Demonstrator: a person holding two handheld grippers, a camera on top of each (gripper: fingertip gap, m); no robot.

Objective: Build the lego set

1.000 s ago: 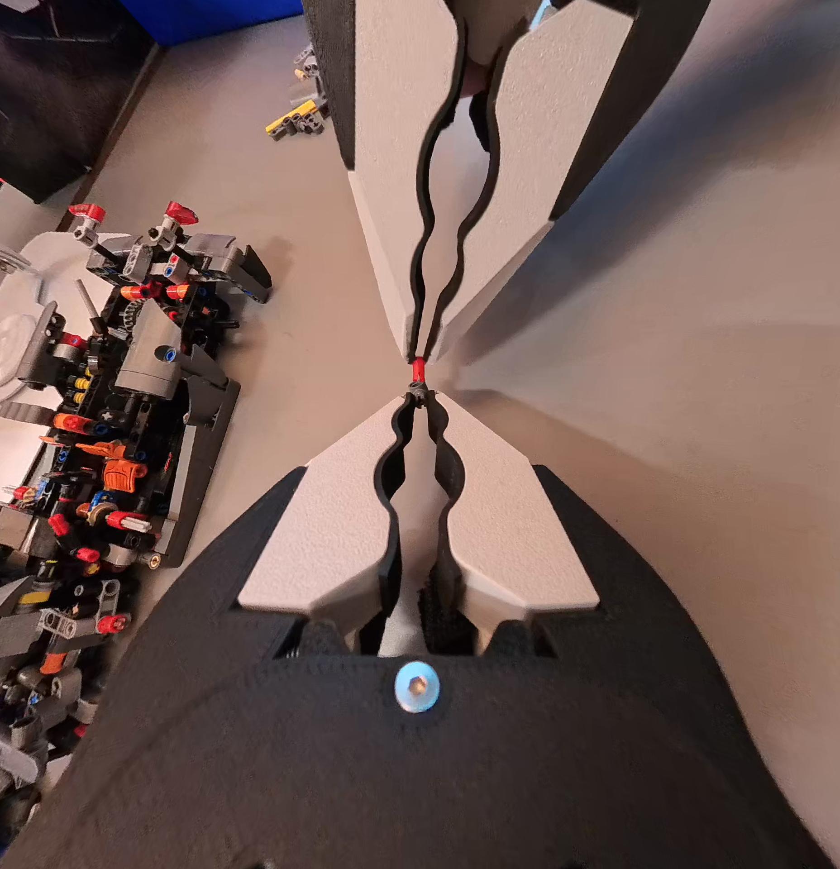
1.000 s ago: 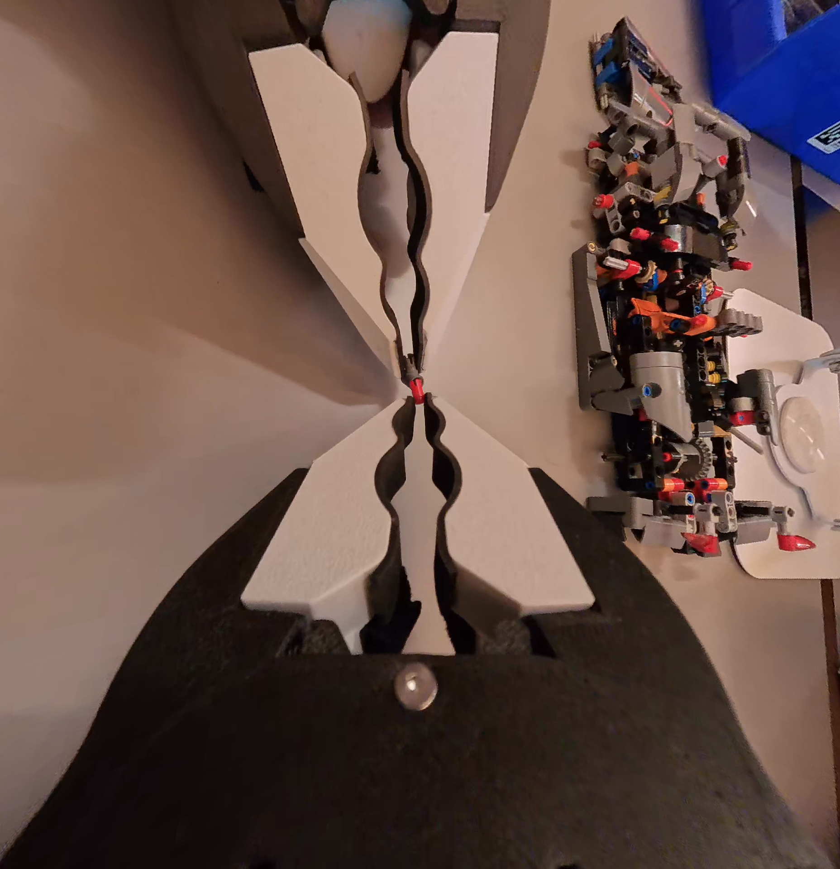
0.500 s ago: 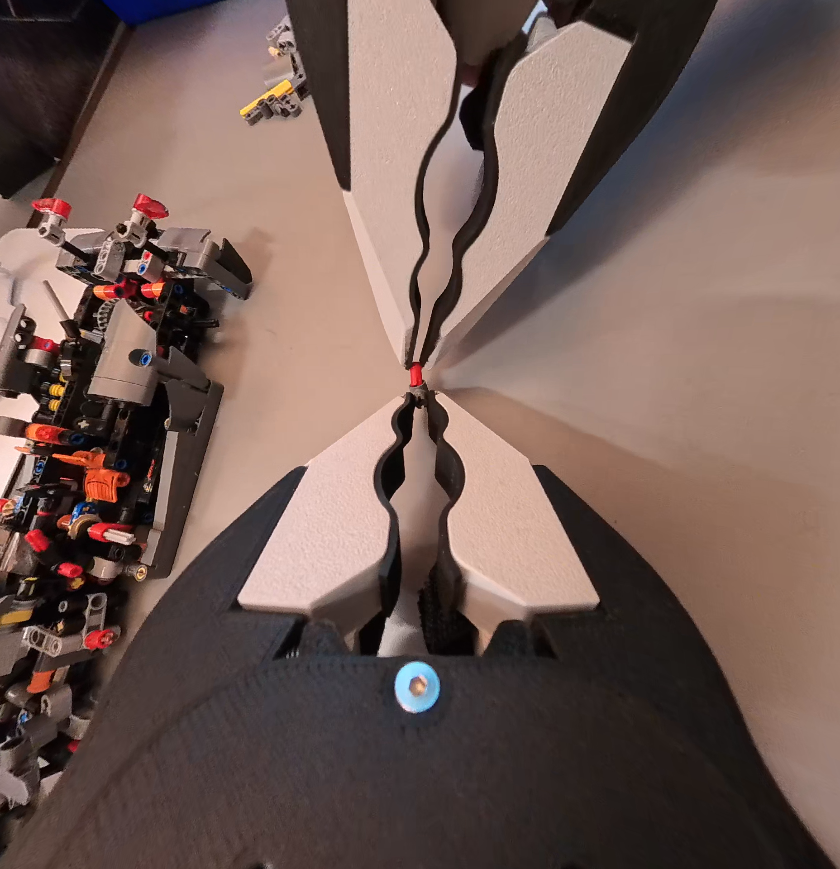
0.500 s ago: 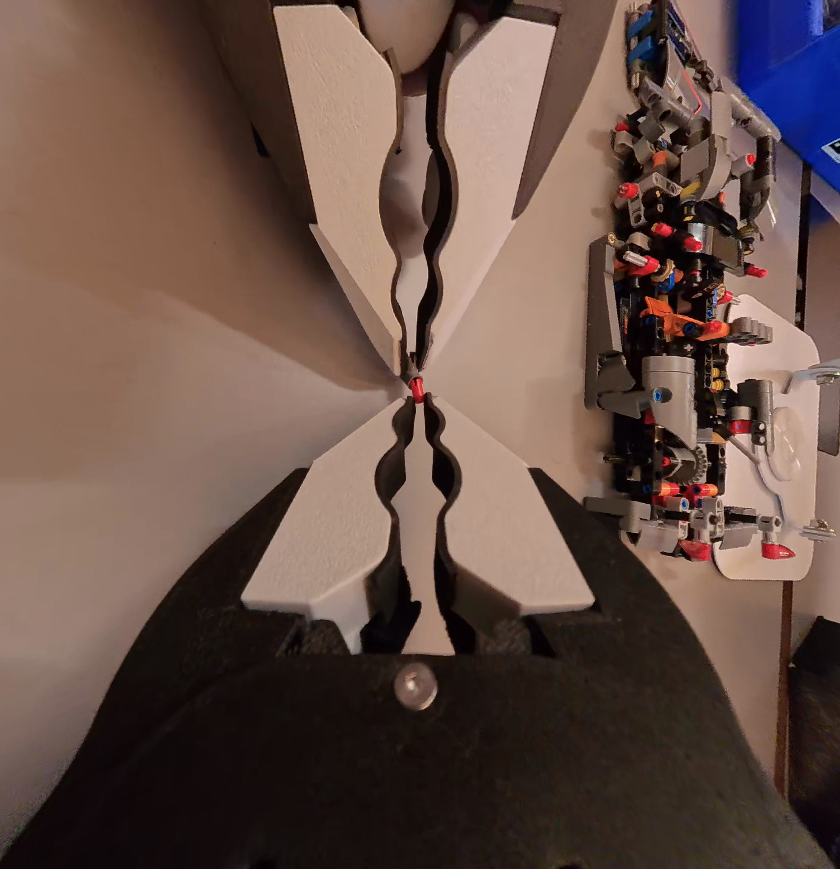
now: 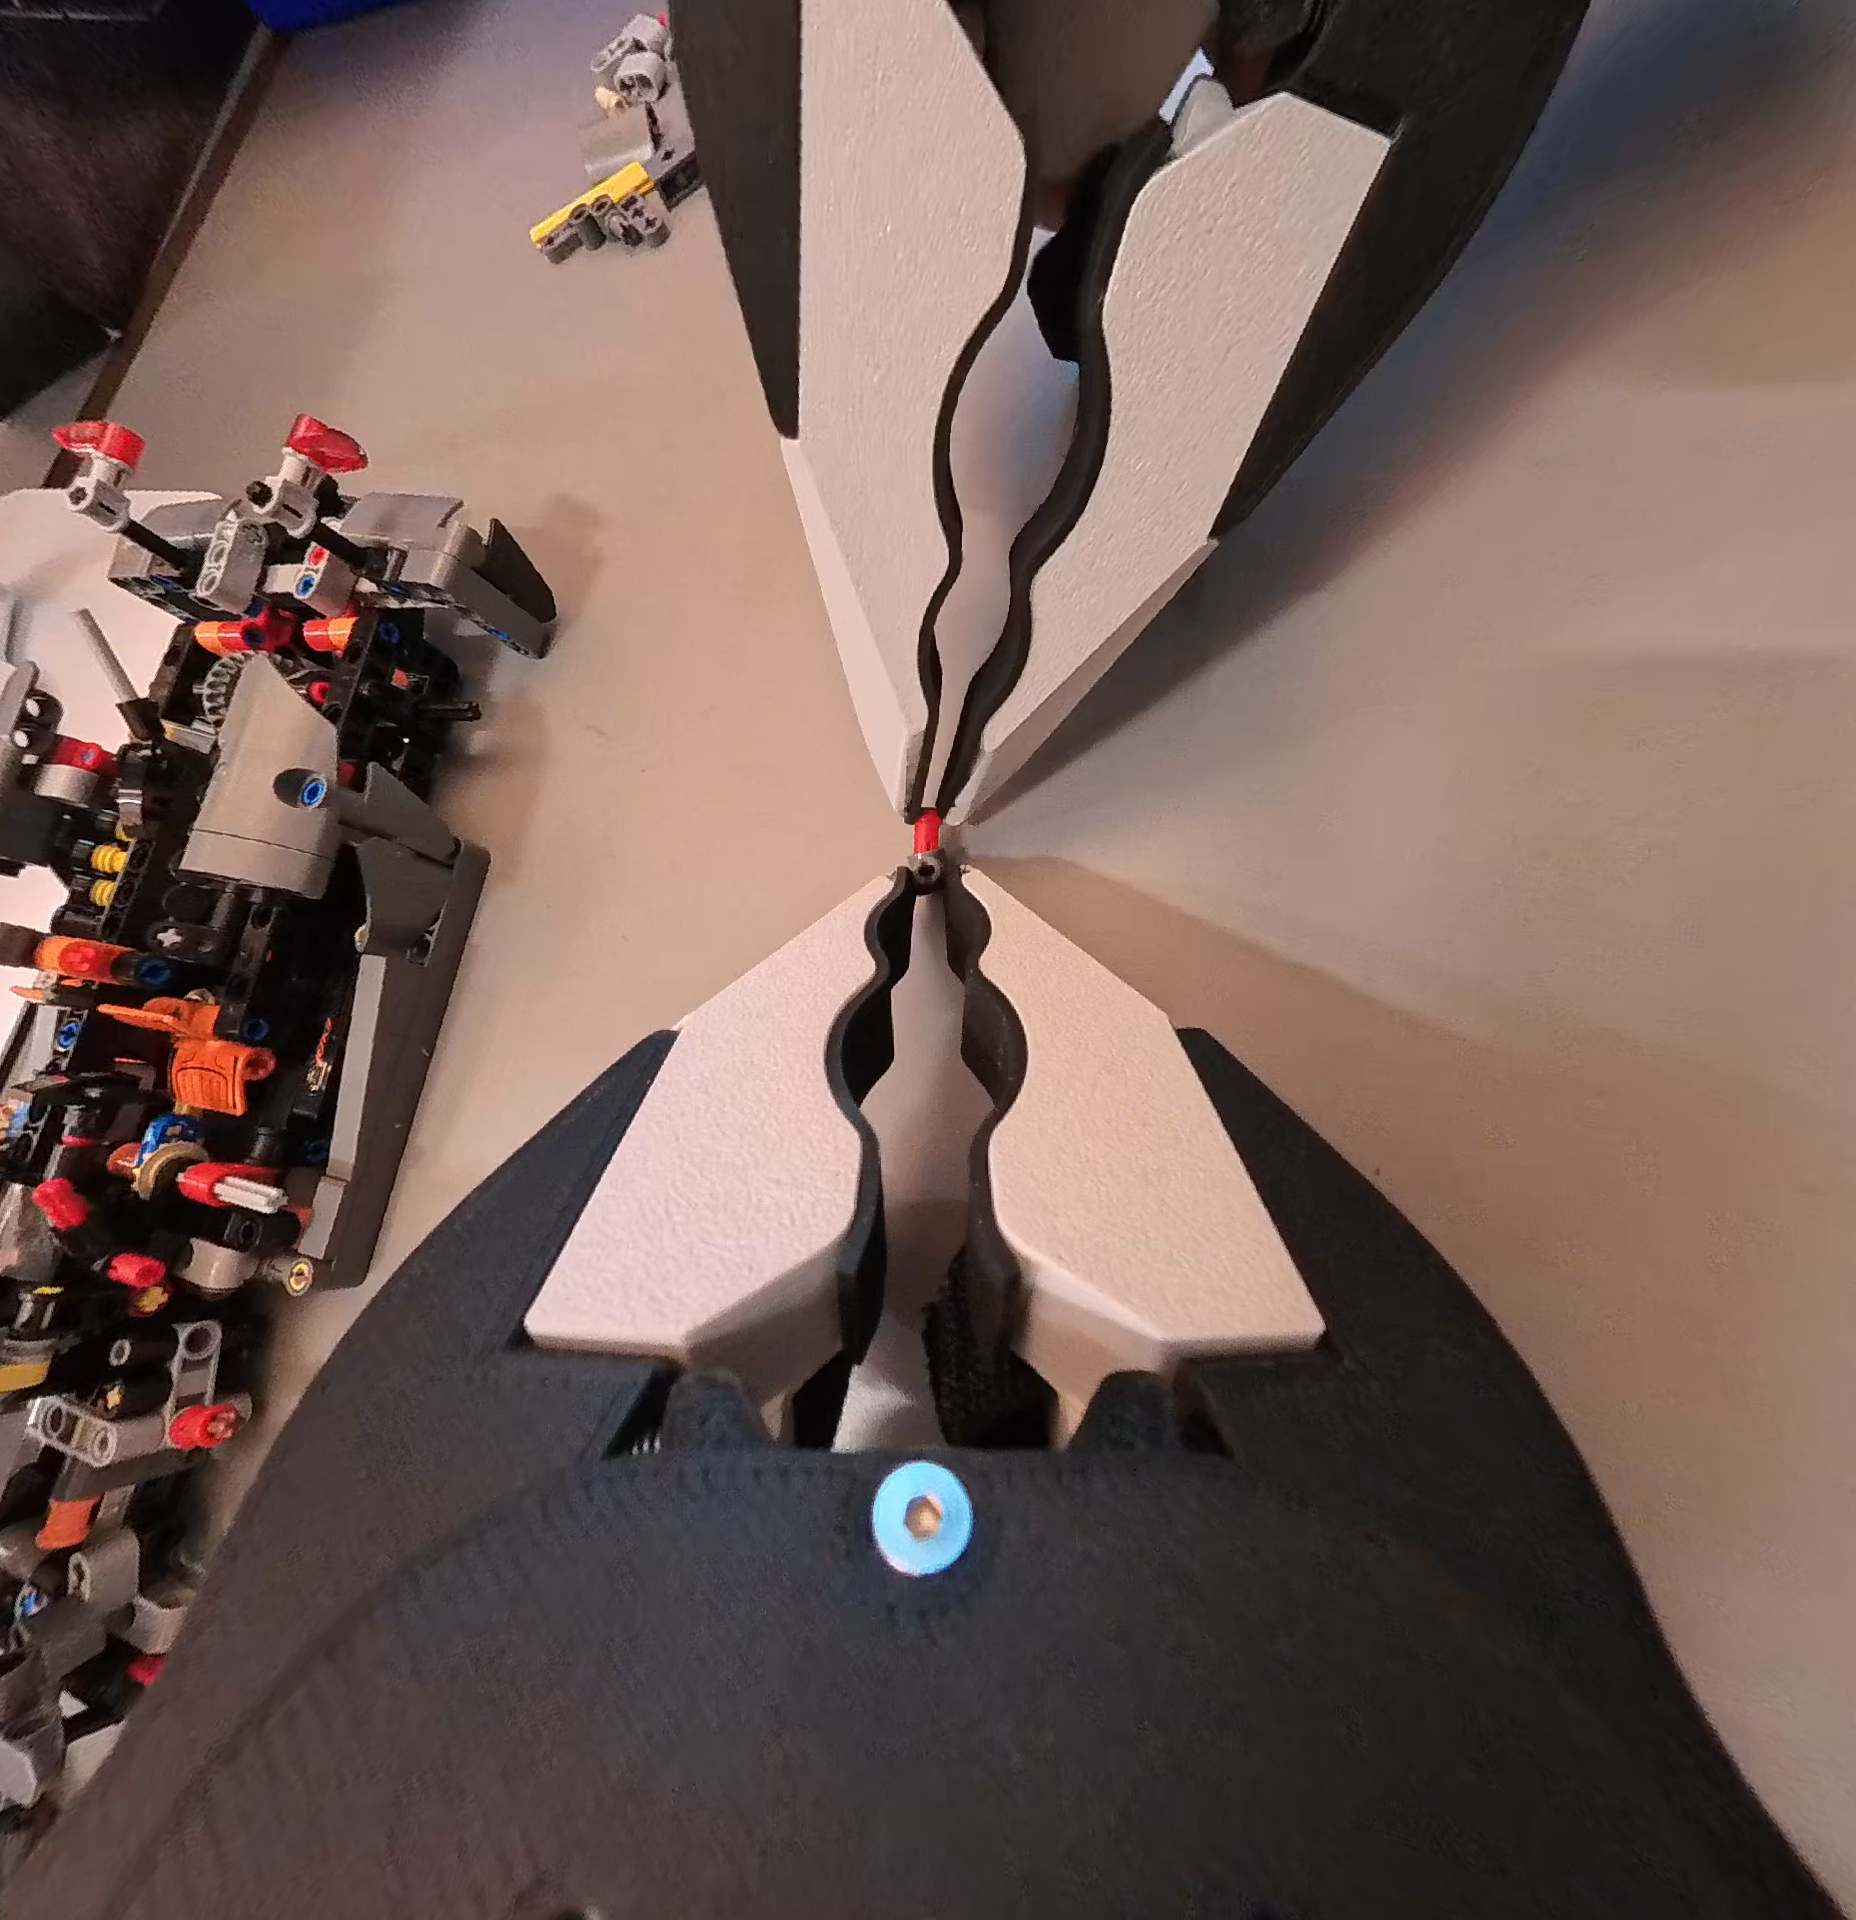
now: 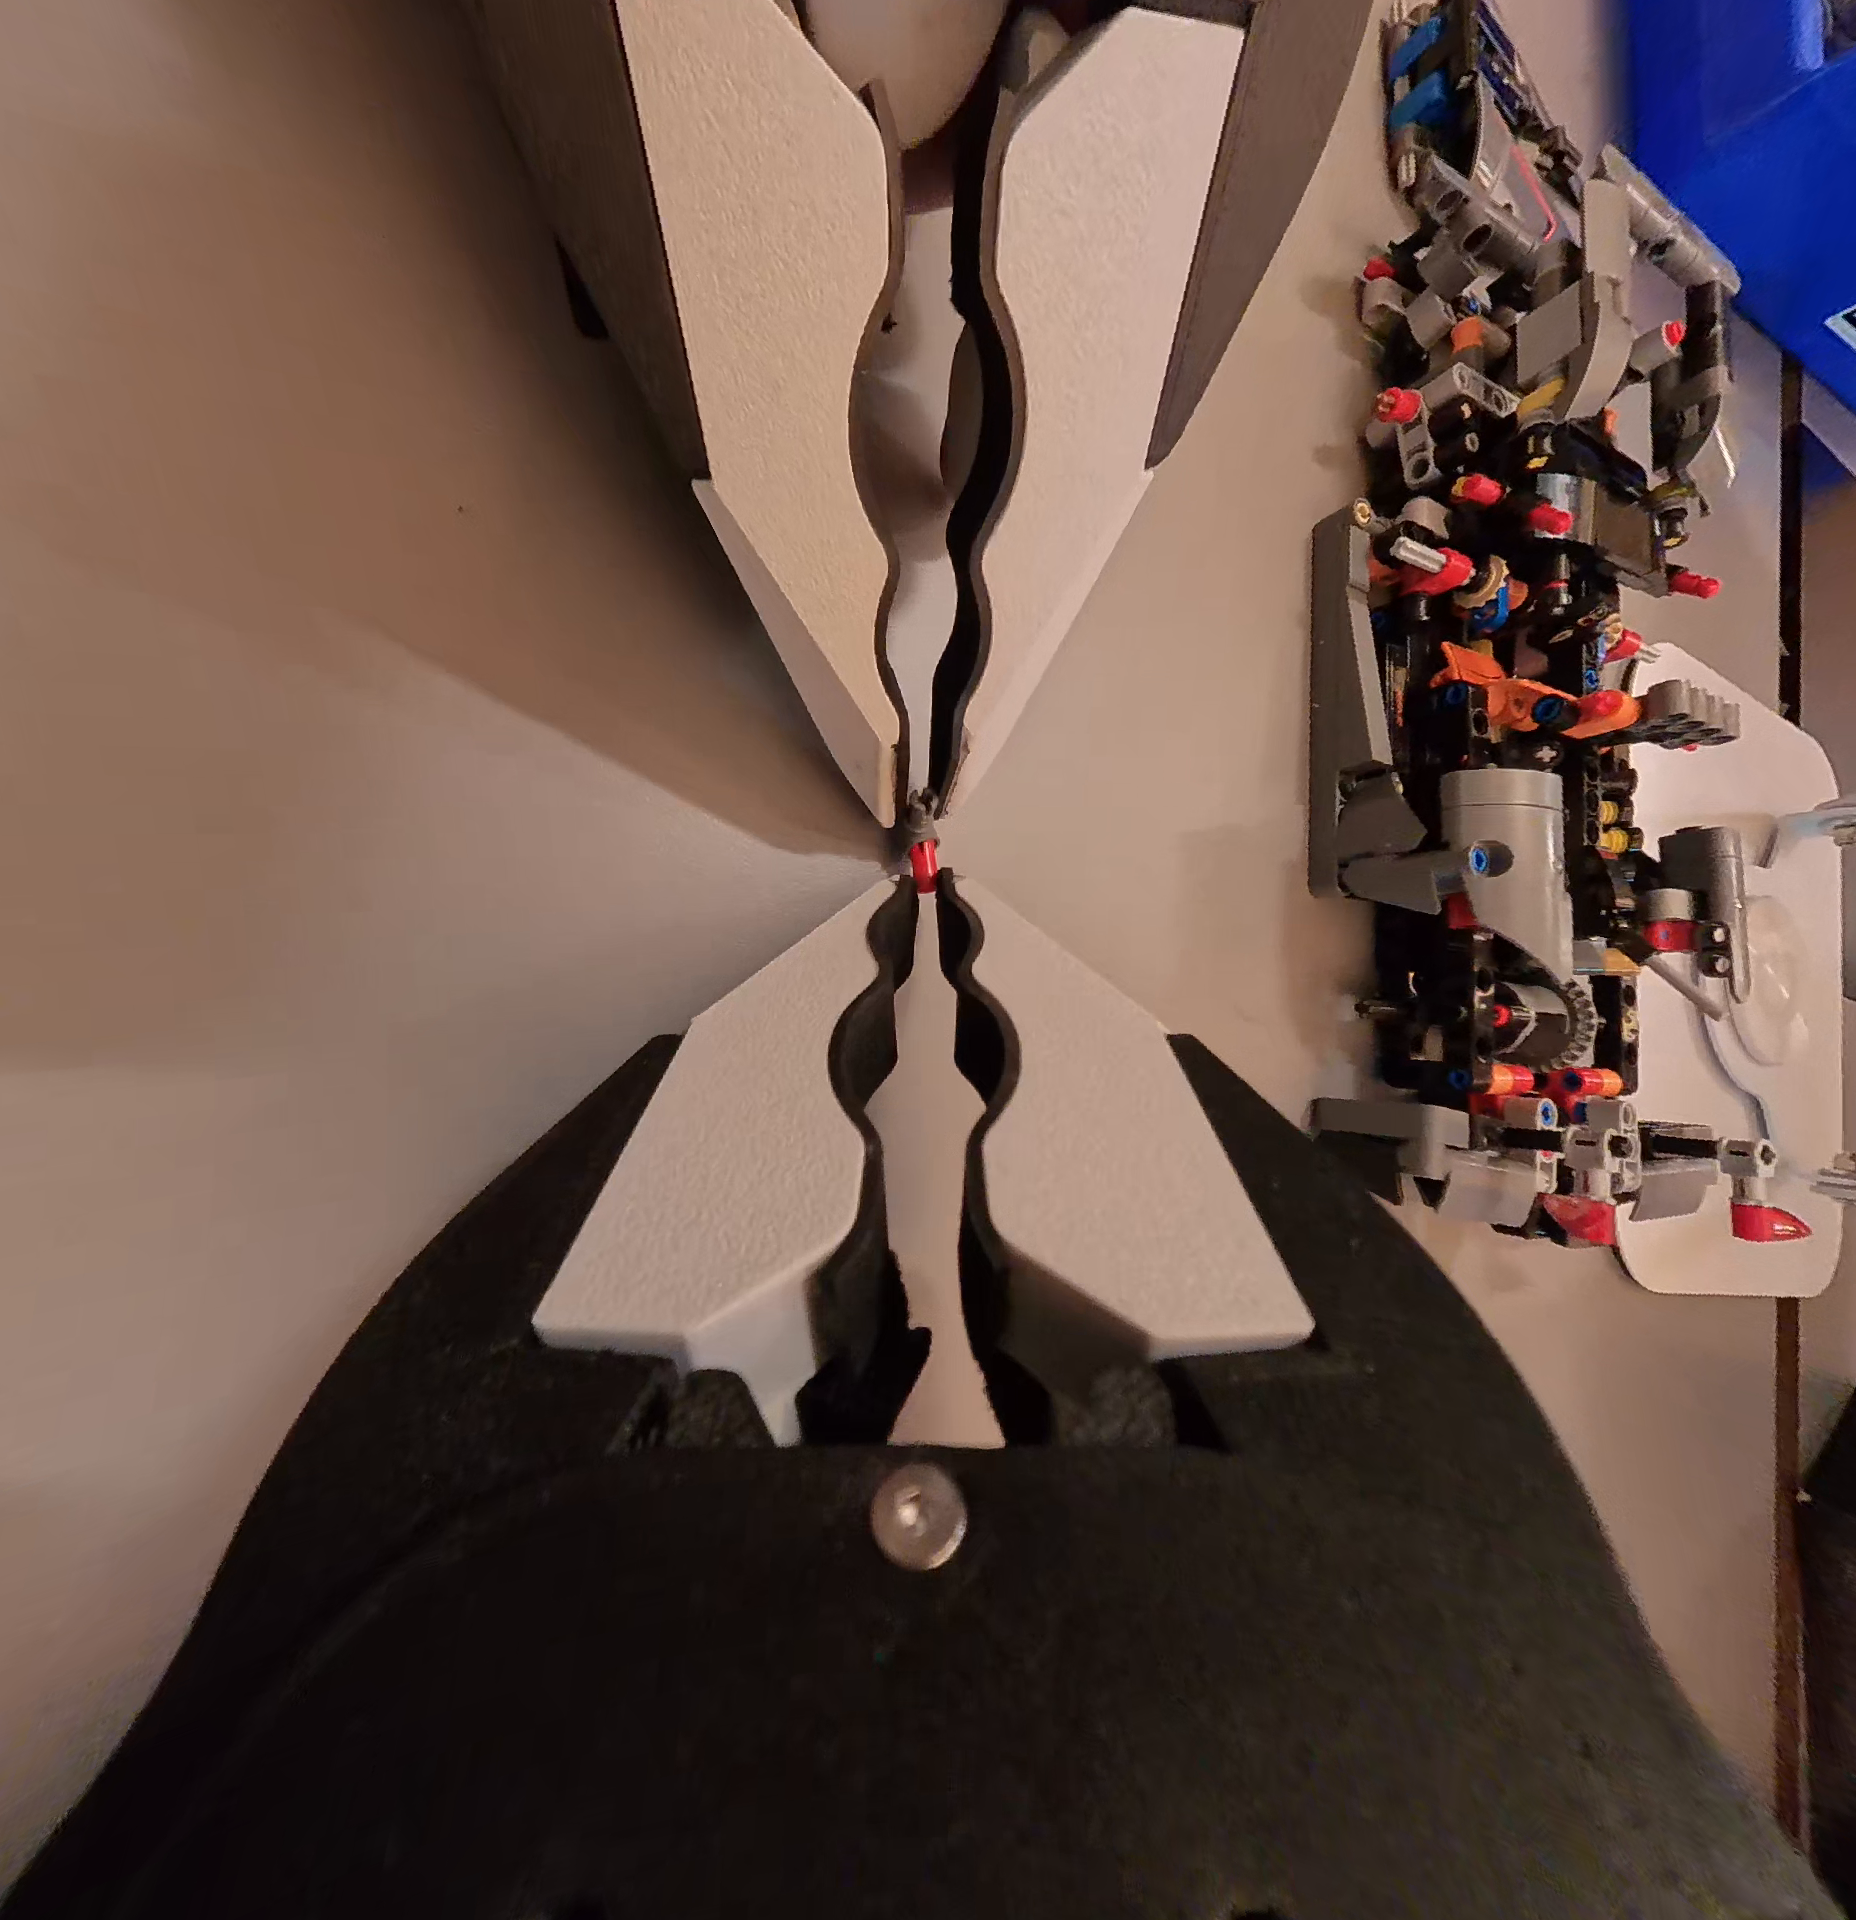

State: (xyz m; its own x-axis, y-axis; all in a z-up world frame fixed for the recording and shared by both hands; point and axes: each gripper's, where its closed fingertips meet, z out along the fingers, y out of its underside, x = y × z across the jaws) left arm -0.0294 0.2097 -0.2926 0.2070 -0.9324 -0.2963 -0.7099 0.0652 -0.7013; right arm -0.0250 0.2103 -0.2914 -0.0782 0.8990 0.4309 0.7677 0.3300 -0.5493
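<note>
Mating two tiny lego bits tip to tip, mid-air above the table

left gripper (image 5: 926,881) clamped on a small dark grey plastic connector (image 5: 925,864); right gripper (image 6: 926,883) pinching a short red plastic pin (image 6: 923,861); the two look partly joined; next probably a straight push together; half-built lego vehicle (image 5: 217,831) well off to the side
</note>
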